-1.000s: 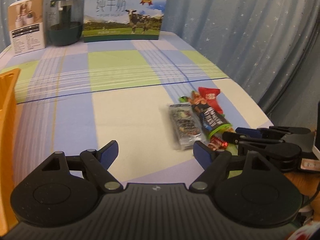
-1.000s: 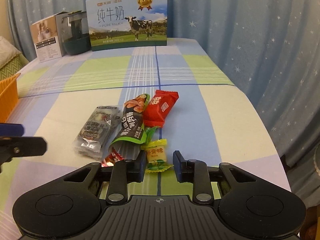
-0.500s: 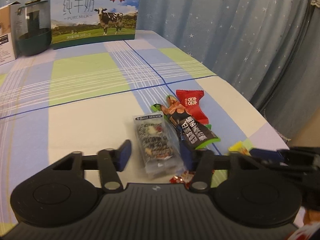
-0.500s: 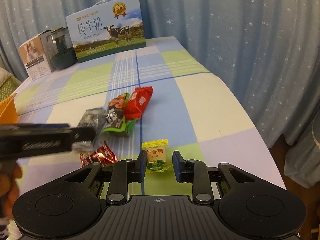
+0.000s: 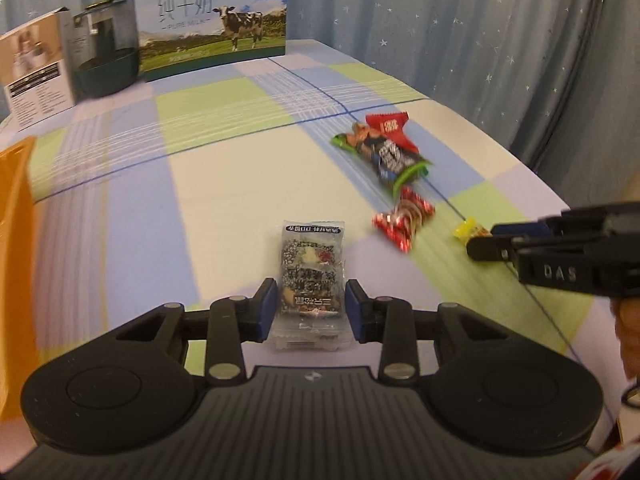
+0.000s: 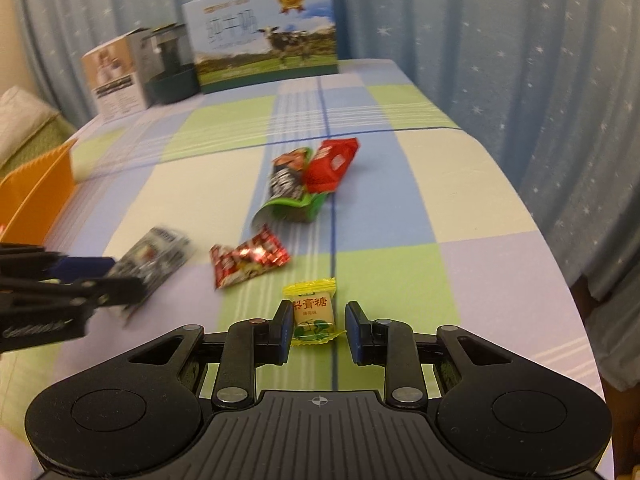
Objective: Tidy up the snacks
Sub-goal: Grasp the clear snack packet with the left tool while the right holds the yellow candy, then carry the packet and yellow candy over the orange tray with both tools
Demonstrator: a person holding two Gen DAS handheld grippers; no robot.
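My left gripper (image 5: 311, 307) is shut on a clear packet of dark mixed snack (image 5: 312, 276), which also shows in the right wrist view (image 6: 154, 258). My right gripper (image 6: 319, 328) stands around a yellow candy (image 6: 311, 310) on the table, its jaws slightly apart from the wrapper. A red foil candy (image 6: 248, 258), a green-edged dark snack bag (image 6: 290, 188) and a red packet (image 6: 332, 164) lie farther ahead. An orange basket (image 6: 38, 196) sits at the left.
A milk gift box (image 5: 214, 20), a dark appliance (image 5: 106, 62) and a white carton (image 5: 34, 70) stand at the table's far end. A starred blue curtain (image 5: 480, 40) hangs behind and right. The table edge (image 6: 560, 264) drops off at the right.
My left gripper closed on the clear snack packet and pulled it left, away from the pile. My right gripper stayed around the yellow candy and its jaws opened a little wider.
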